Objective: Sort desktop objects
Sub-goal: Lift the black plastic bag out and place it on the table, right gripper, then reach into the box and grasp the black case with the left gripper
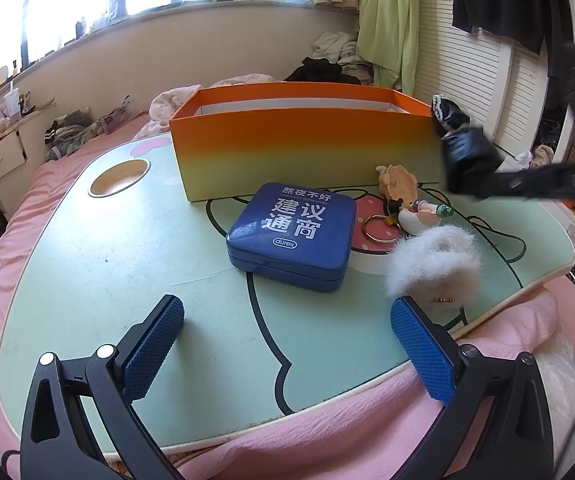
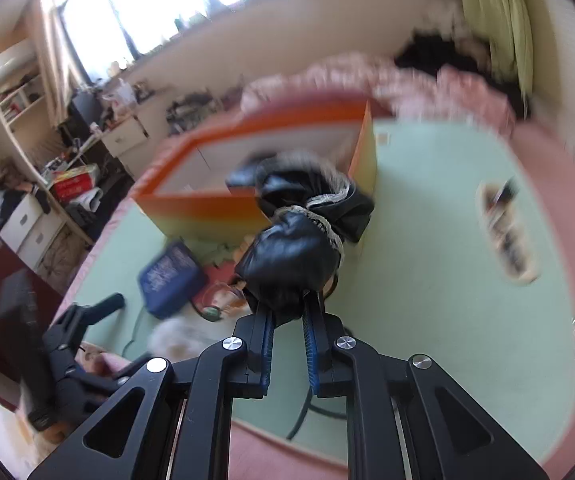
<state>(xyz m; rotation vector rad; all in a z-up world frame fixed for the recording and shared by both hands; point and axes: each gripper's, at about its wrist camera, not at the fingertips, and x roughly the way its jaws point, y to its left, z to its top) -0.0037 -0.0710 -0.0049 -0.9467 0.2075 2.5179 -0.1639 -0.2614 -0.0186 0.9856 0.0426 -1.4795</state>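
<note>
Black bow carried toward the orange box, left gripper idle.
Left wrist view: the left gripper [image 1: 287, 328] hangs wide and empty at lower centre; blue tin [image 1: 293, 236] mid-frame, orange box [image 1: 303, 140] behind. Right wrist view alone shows the right gripper [image 2: 289, 308] pinching a black leather bow [image 2: 295, 256], centre frame, probably bound for that box.

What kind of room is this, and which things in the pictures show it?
Most likely a bedroom. The green lap table stands on a bed with pink bedding, loose clothes are piled behind it, and a green curtain hangs beside the window.
</note>
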